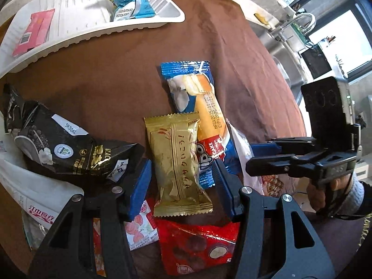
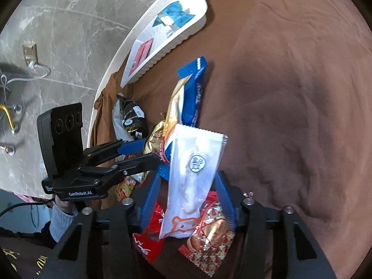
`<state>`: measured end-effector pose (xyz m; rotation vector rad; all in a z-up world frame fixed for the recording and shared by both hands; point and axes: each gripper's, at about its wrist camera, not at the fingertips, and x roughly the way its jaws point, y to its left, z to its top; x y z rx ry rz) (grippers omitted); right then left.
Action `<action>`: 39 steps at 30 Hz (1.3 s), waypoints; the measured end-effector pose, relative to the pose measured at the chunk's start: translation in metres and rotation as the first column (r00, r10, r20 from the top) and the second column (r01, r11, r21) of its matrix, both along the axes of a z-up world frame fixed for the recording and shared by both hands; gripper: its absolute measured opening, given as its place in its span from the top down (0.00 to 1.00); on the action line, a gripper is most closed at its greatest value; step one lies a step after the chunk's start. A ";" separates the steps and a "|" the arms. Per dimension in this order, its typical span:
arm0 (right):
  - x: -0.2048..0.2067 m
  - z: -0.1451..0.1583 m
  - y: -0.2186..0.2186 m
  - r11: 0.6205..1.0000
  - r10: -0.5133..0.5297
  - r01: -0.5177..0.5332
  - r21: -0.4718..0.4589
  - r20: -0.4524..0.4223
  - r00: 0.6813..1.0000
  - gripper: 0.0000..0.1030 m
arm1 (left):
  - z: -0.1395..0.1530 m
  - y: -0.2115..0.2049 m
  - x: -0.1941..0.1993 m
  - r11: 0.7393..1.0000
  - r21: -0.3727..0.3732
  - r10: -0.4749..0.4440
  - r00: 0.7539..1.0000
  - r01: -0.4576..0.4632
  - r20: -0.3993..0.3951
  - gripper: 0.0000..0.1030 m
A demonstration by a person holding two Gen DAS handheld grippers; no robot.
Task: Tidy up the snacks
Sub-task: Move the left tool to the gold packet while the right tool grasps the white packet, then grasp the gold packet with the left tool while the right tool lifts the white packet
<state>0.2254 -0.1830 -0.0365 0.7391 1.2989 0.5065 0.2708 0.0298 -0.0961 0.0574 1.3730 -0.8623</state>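
Note:
A pile of snack packets lies on a brown cloth. My left gripper [image 1: 183, 183] is open, its blue fingers on either side of a gold wafer packet [image 1: 177, 165] that lies on a blue cake bar [image 1: 197, 109]. My right gripper [image 2: 189, 197] is open around a white packet [image 2: 193, 176], which lies on the pile; it is not pinched. A white tray [image 1: 76, 34] at the far left holds a pink packet [image 1: 33, 32] and a blue packet [image 1: 126, 1]. The tray [image 2: 186, 34] also shows in the right wrist view.
A black nut bag [image 1: 65, 144] and a white bag [image 1: 34, 186] lie at the left. Red packets [image 1: 197, 239] lie under my left gripper; a red patterned packet [image 2: 209, 239] lies under my right. The table edge curves behind the tray. Bare brown cloth [image 2: 290, 93] spreads to the right.

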 end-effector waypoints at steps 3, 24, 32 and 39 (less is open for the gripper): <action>-0.001 -0.003 -0.002 1.000 -0.014 0.014 0.012 -0.004 1.000 0.62 | 0.000 0.003 0.002 1.000 -0.020 -0.002 1.000 0.002 0.000 0.50; -0.002 0.003 -0.024 0.991 -0.093 0.091 0.101 0.018 0.995 0.70 | 0.021 0.022 -0.008 0.998 -0.061 0.021 1.000 -0.021 -0.001 0.72; 0.014 0.021 -0.031 0.981 -0.128 0.119 0.154 0.046 0.991 0.70 | 0.055 0.046 0.012 0.983 -0.150 0.103 0.995 -0.102 -0.003 0.72; 0.052 0.036 -0.027 0.971 -0.140 0.122 0.205 0.073 0.987 0.70 | 0.076 0.064 0.049 0.970 -0.166 0.184 0.983 -0.177 0.024 0.72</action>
